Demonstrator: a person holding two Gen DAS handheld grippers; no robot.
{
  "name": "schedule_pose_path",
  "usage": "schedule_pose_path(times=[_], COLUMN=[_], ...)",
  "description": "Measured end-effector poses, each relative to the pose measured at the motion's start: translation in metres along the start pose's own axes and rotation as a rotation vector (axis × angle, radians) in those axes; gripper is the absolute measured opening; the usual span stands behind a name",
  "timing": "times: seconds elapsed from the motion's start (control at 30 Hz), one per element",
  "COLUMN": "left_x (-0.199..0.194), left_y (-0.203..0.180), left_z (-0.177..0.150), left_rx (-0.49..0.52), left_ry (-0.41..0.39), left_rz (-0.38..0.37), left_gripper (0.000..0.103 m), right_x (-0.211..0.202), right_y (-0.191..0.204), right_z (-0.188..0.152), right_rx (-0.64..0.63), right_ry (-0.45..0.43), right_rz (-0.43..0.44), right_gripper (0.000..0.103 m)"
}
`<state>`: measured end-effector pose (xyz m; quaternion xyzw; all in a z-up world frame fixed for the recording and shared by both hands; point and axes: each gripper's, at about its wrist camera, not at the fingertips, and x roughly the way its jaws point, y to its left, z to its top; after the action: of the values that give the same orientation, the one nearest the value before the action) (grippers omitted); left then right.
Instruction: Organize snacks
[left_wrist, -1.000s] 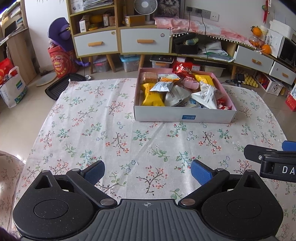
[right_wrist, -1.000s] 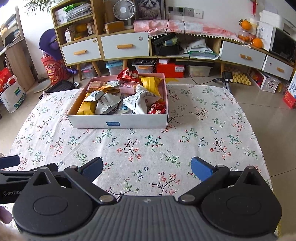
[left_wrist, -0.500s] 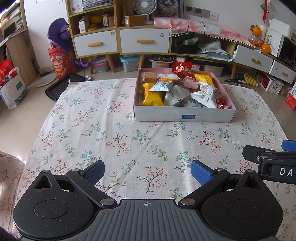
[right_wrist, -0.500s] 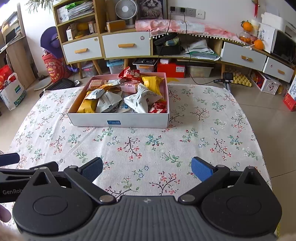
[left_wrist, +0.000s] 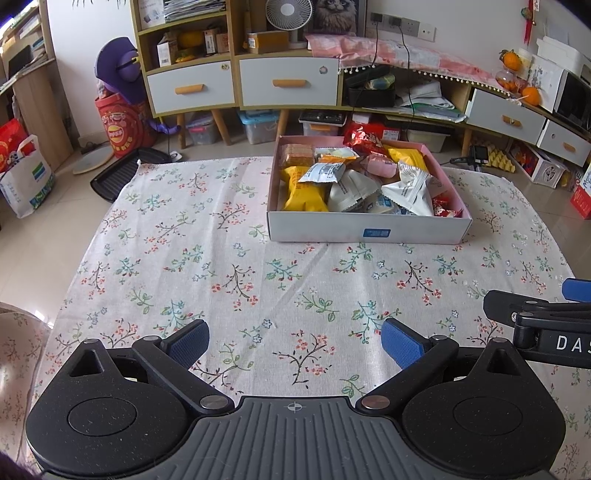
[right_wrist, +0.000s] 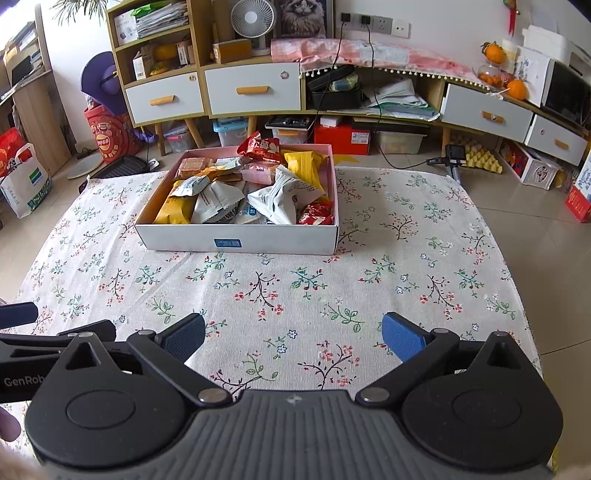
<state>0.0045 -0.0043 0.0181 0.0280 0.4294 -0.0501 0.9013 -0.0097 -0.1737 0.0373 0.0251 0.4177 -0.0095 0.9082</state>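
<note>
A shallow white box (left_wrist: 369, 232) with a pink inside stands at the far side of the table, holding several snack packets: yellow (left_wrist: 304, 191), white (left_wrist: 410, 189) and red (left_wrist: 365, 138). It also shows in the right wrist view (right_wrist: 240, 242). My left gripper (left_wrist: 294, 341) is open and empty, held low over the near part of the floral tablecloth (left_wrist: 184, 240). My right gripper (right_wrist: 293, 336) is open and empty too, just right of the left one. Both are well short of the box.
Beyond the table are drawer cabinets (left_wrist: 288, 83), storage bins on the floor (left_wrist: 258, 125) and a black tray (left_wrist: 118, 173) by the table's far left corner. A shopping bag (left_wrist: 26, 177) stands at the left. The right gripper's side shows in the left wrist view (left_wrist: 535, 325).
Both grippers have shifted very slightly; the box sits a touch nearer in the right wrist view. Both stay open and empty.
</note>
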Motion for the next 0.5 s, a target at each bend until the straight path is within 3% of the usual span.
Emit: schedule_pose_path(times=[0.5], left_x=[0.0001], left_y=[0.0000], left_z=[-0.0001], left_rx=[0.001], left_ry=[0.000], left_rz=[-0.001], left_gripper=[0.101], right_x=[0.0006], right_y=[0.0010], right_z=[-0.0007], right_rx=[-0.008], right_ry=[0.001], right_rz=[-0.001], right_gripper=[0.102])
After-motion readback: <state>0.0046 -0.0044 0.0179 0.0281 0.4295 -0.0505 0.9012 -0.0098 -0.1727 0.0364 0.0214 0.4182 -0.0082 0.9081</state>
